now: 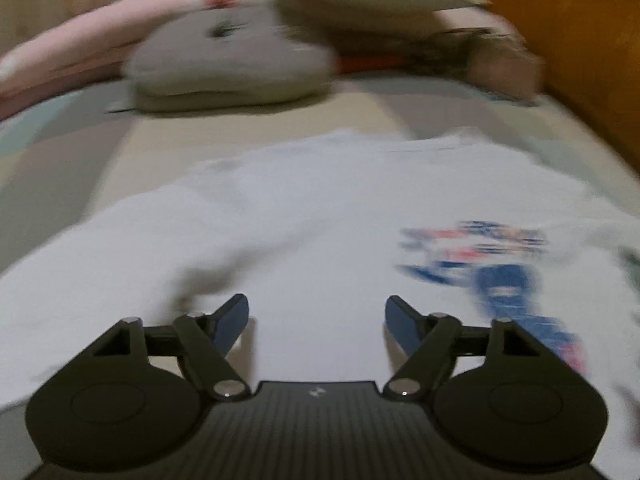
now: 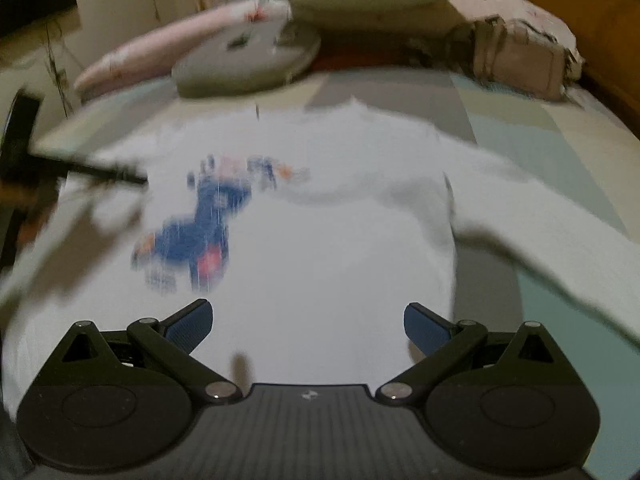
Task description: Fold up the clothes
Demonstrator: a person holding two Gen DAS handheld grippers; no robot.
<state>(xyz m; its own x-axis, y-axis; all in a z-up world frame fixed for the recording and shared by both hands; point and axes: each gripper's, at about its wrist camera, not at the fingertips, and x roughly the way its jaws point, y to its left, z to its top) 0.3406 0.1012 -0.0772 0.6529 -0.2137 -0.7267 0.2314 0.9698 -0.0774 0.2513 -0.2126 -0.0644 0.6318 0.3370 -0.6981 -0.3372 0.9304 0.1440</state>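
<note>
Bed [image 2: 520,92] with pillows [image 2: 244,68] at far end; white shirt [image 1: 312,208] spread flat, print [image 2: 208,220] up. Your left gripper [image 1: 317,322] and right gripper [image 2: 308,326] hover over shirt, jaws wide, nothing held. Step: pre-fold. Next, likely grab sleeve [image 2: 552,240], fold inward.

Each handheld device is built the same way. The left gripper [image 1: 317,322] is made of matte black plastic, with a ribbed central plate stamped with a small pale emblem. Two round black discs are set at either side of the plate, and angled link arms are joined to them by silver pivot pins. The fingers [image 1: 234,322] are faced with dark blue pads. The right gripper [image 2: 307,326] is finished alike, and a fine grid texture is seen on its blue pads.
</note>
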